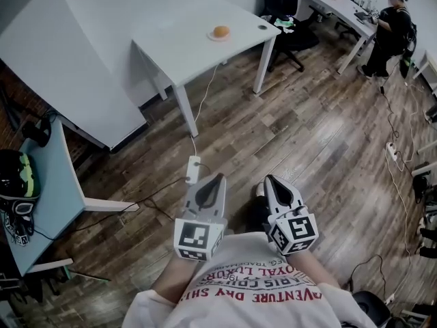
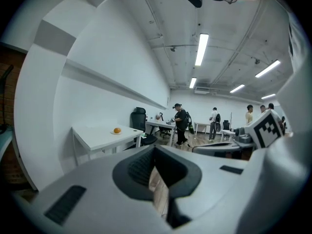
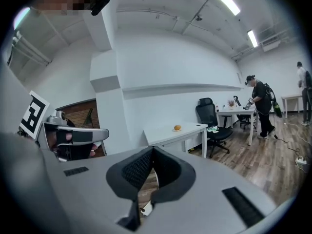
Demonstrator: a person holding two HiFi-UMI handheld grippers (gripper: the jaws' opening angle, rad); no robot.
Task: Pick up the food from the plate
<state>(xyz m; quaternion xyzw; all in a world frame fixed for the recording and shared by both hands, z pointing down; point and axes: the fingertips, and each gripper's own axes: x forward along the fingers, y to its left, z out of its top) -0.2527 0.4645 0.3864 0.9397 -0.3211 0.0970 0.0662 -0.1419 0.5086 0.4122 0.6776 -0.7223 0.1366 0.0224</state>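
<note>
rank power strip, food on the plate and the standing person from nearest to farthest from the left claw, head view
1. power strip, on the floor just ahead
2. food, on the white table, farther ahead
3. person, far upper right of the room

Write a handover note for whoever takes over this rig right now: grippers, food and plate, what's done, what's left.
Left gripper: jaws together, empty, held close in front of the person's body.
Right gripper: jaws together, empty, right beside the left one.
Round orange food item: sits on its small plate on the white table, across the wooden floor, far ahead of both grippers.
Done: nothing yet; the food is untouched.
Left: approach the table, open one gripper, close on the food and lift it off the plate.
</note>
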